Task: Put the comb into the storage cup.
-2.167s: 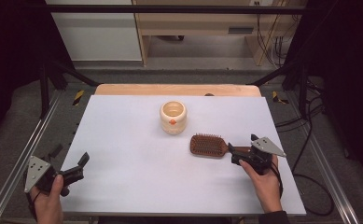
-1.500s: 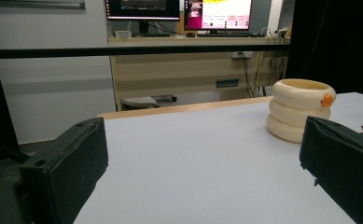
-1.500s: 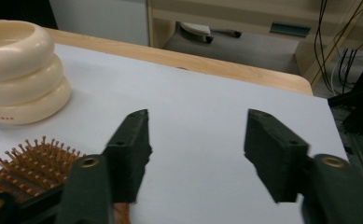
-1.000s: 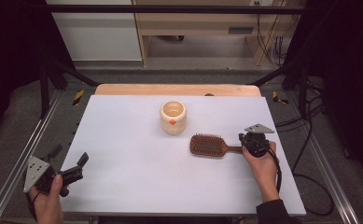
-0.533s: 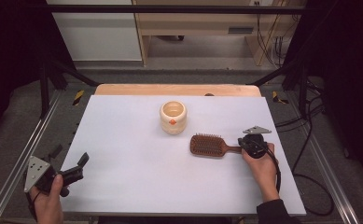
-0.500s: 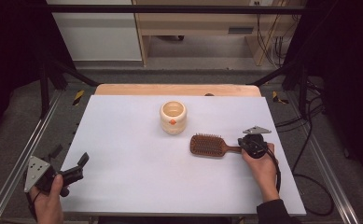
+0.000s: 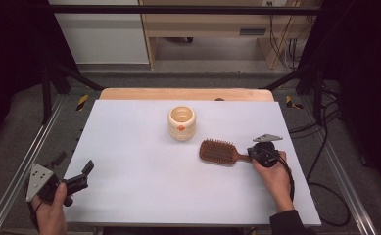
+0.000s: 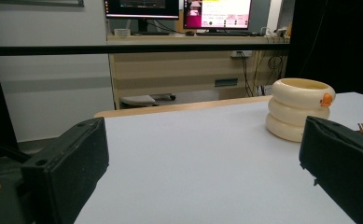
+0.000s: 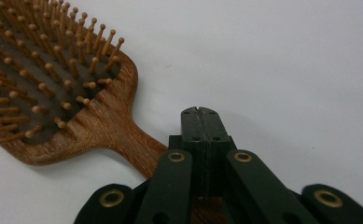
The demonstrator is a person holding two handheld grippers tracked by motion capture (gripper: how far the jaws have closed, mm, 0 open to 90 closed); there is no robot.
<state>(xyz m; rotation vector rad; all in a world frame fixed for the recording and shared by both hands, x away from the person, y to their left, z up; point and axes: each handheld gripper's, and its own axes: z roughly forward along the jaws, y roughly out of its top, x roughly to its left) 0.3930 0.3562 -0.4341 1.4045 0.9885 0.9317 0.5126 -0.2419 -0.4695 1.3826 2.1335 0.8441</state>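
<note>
Since 2.2 s ago our right gripper [image 7: 254,153] has moved up over the hairbrush [image 7: 220,151] handle; the brush still lies right of the cream pot [image 7: 181,122]. Its jaws are pressed together with nothing between them. The left gripper [image 7: 73,163] idles wide open and empty at the near left of the table [image 7: 144,166]. Step is probably the handle grasp. Next we'd need to open up and straddle the handle.

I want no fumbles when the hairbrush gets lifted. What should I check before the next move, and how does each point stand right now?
1. right gripper jaws shut together above the hairbrush handle, not around it: not ok.
2. Hairbrush lies flat, bristles up, on the table: ok.
3. Cream pot stands apart from the brush: ok.
4. left gripper open, holding nothing, at the table's near left edge: ok.
5. Right gripper's cable slack: cannot tell.
</note>
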